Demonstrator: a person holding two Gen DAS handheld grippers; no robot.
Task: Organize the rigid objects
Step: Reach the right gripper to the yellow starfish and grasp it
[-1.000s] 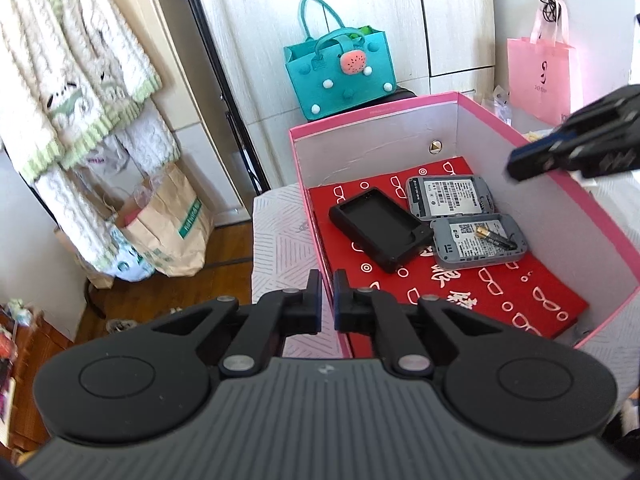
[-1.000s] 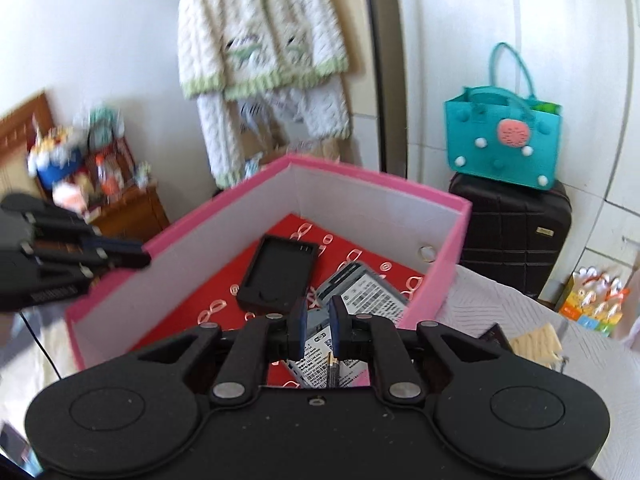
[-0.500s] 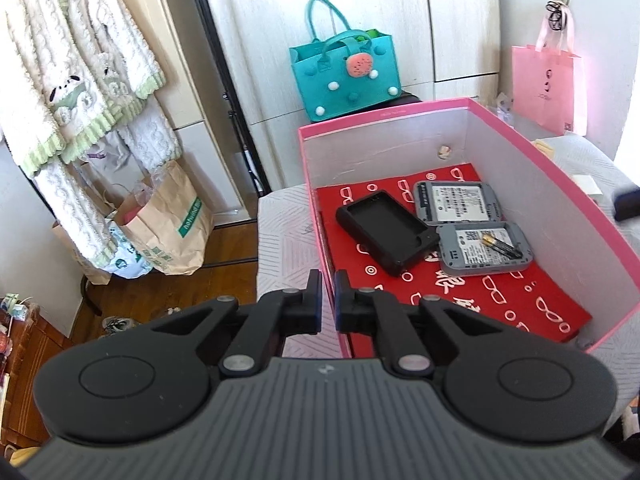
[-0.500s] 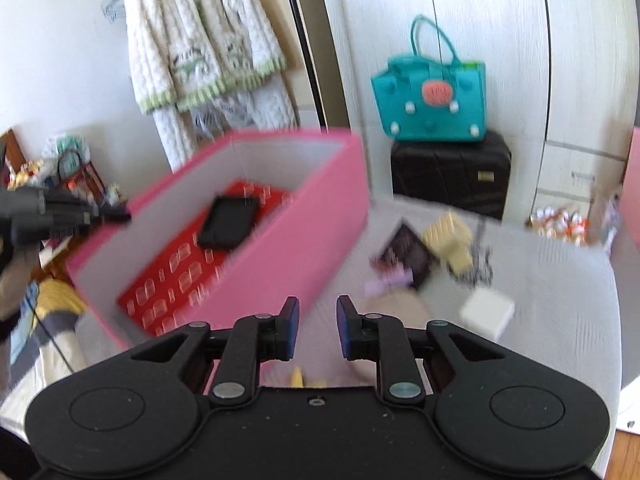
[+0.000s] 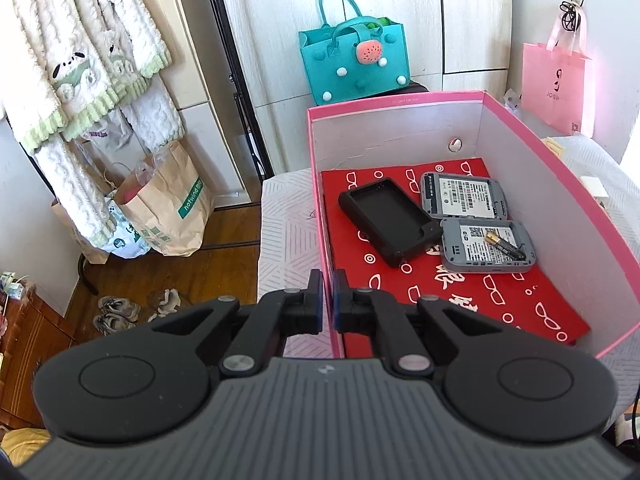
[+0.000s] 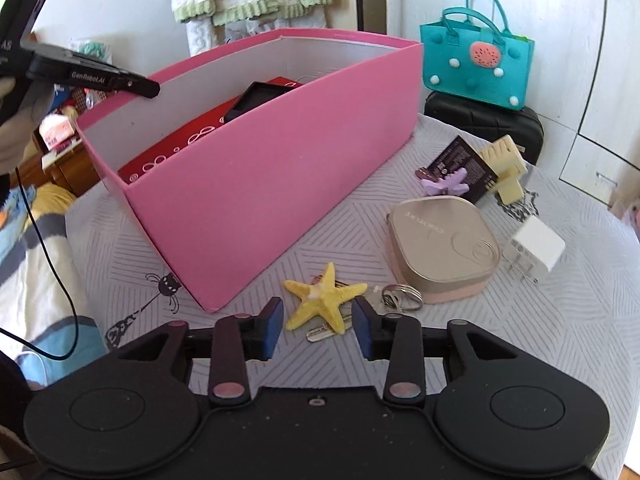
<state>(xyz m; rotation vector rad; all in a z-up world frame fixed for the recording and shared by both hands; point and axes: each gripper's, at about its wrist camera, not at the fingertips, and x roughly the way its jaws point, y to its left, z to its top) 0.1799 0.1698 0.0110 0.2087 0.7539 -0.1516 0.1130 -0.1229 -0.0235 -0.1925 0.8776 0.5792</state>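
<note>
Yellow starfish (image 6: 320,304) lies beside pink box (image 6: 256,184) | step: pick-up approach | right tool (image 6: 318,326) opening, empty, straddling starfish | left tool (image 5: 327,300) closed, empty, at box rim | next: lower, close on starfish.

I see a matt pink cardboard box (image 6: 256,184) on the table's woven grey patterned cloth (image 6: 520,320); right, a satin-sheen champagne metal tin (image 6: 440,248) and a rough yellow starfish (image 6: 322,300).

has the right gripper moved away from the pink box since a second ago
Yes. The right gripper has swung out of the pink box to its outer side, over the yellow starfish, jaws opening.
</note>
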